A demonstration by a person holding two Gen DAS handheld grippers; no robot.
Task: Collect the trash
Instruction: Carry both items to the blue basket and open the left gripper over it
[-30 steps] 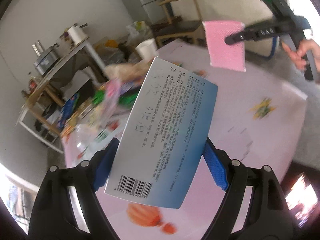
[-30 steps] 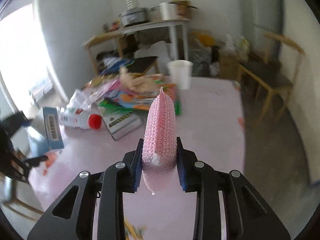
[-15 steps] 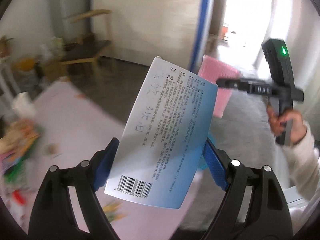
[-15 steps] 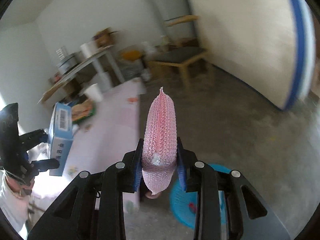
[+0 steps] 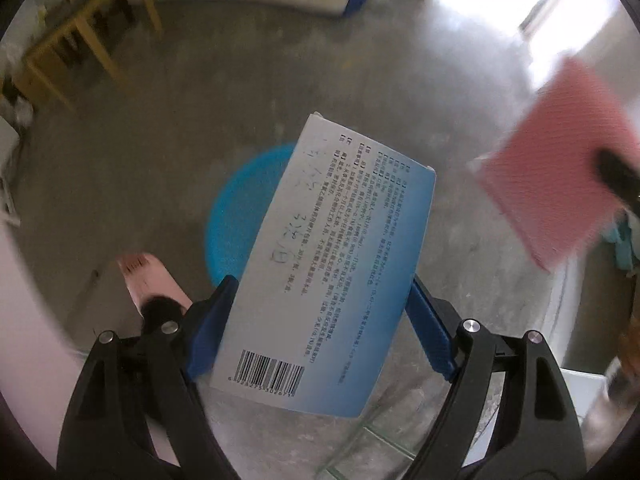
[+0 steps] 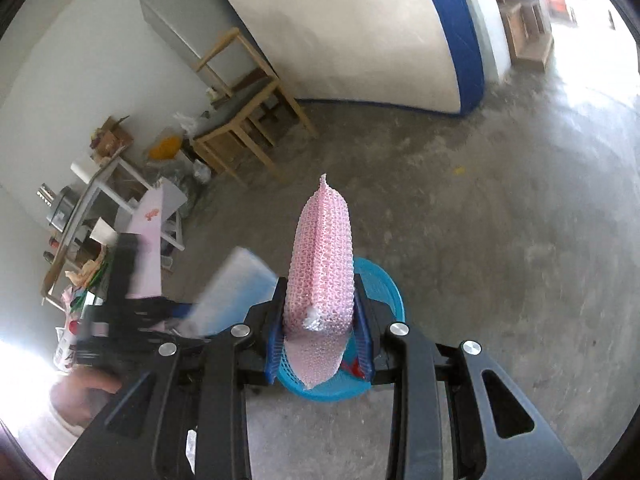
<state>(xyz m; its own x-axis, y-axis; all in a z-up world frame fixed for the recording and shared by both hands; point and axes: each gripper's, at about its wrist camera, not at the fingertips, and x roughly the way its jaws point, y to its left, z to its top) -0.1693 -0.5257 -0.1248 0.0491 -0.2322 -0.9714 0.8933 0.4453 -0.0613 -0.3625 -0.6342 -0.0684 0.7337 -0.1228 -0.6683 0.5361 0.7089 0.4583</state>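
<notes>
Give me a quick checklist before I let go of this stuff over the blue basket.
1. Left tongs gripping the blue and white box: ok, both pads press its sides.
2. Right tongs gripping the pink foam net: ok, pinched between the pads.
3. Blue basket under the net: ok in the right wrist view, where it sits right behind the net.
4. Basket under the box: ok in the left wrist view, where the basket shows behind the box's left edge.
5. Bare foot clear of the basket: cannot tell, it looks close beside it.
6. Room in the basket: cannot tell, mostly hidden.
</notes>
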